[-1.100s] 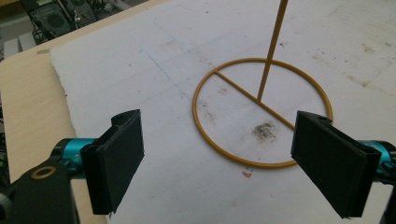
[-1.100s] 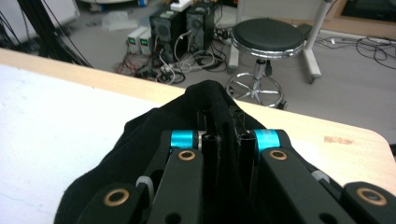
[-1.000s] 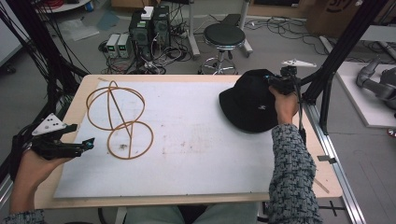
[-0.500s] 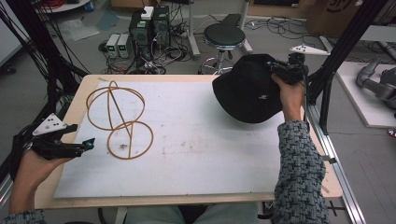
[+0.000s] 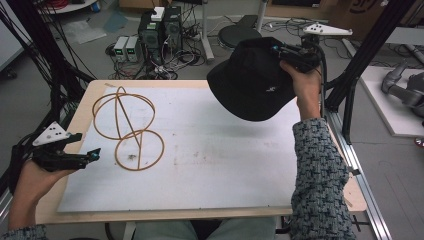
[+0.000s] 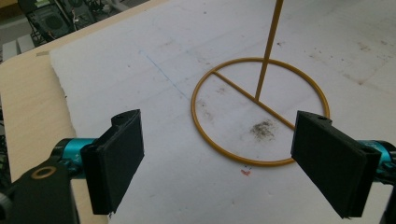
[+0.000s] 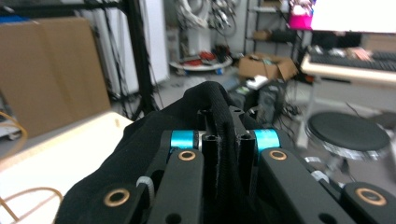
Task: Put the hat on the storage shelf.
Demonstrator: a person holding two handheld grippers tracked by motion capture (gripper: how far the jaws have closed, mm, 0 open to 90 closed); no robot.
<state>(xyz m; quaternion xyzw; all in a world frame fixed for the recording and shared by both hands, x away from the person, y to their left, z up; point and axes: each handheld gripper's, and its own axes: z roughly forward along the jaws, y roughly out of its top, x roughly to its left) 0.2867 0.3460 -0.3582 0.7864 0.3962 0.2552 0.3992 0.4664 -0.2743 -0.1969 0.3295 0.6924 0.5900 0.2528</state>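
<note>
The right gripper (image 5: 290, 52) pinches the black cap (image 5: 252, 80) aloft over the desk's (image 5: 200, 150) far right — best lowered slowly onto the wire hat stand (image 5: 127, 127); left gripper (image 5: 82, 159) waits, jaws wide, empty.

— We lose the top of the wire stand (image 6: 261, 100) in the left gripper view; its upright runs off the upper edge.

— And the black cap (image 7: 140, 154) hides the right gripper's (image 7: 223, 140) fingertips; we can't see what's behind it.
</note>
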